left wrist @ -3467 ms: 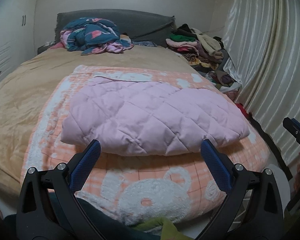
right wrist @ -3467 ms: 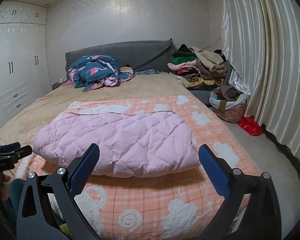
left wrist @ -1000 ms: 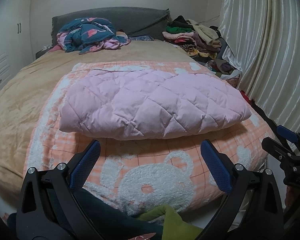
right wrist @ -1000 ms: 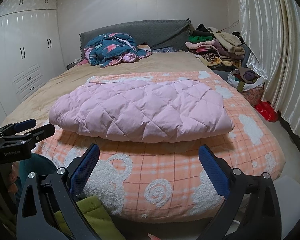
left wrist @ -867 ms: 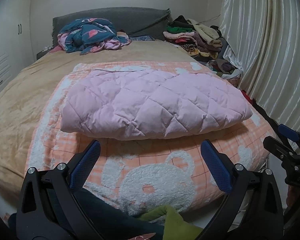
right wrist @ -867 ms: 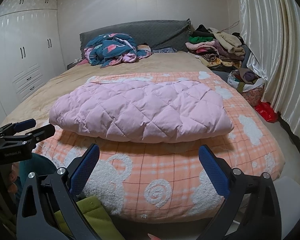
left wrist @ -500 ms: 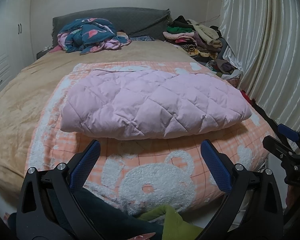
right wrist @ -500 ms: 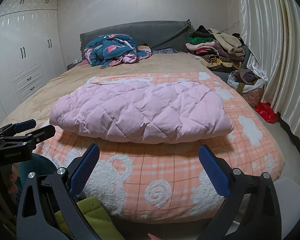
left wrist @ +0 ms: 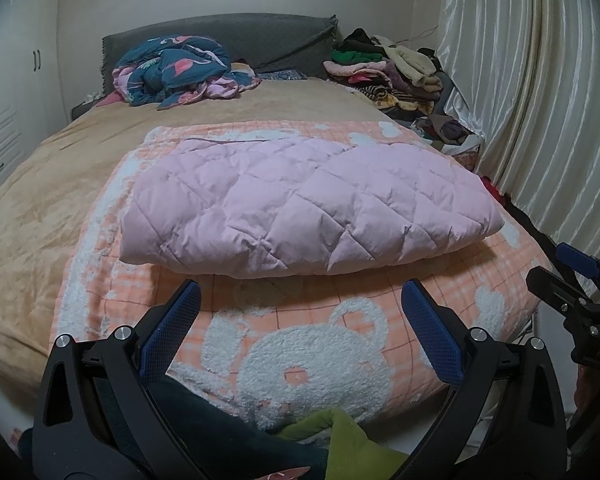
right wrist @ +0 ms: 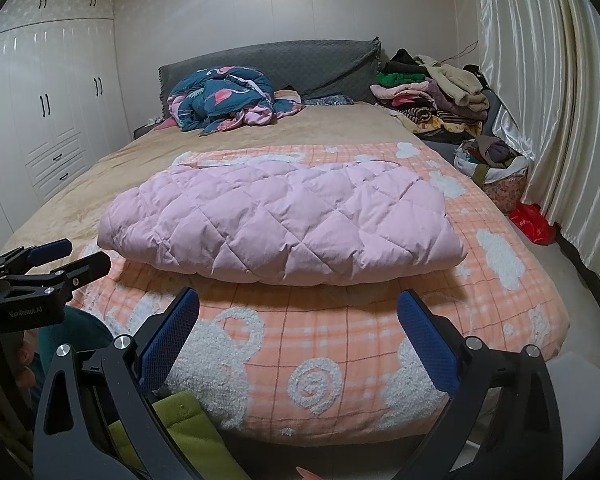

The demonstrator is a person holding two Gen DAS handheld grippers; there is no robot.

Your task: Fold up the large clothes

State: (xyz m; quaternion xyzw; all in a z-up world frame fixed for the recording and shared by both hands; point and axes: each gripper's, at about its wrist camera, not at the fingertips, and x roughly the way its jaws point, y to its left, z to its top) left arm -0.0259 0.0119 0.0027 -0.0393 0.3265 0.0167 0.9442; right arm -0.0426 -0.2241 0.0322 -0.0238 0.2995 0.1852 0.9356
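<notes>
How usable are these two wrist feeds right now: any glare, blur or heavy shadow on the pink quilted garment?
Left wrist view: pink quilted garment sharp and evenly lit, soft shadow under its near edge, strong fisheye bending at the curtain, dark corners. Right wrist view: equally sharp, sheen on the wardrobe doors and curtain, none on the garment; left gripper is dim at the frame edge.

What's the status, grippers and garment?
Left gripper open, empty. Right gripper open, empty. Pink quilted coat folded on bed, untouched. Nothing in the way.
</notes>
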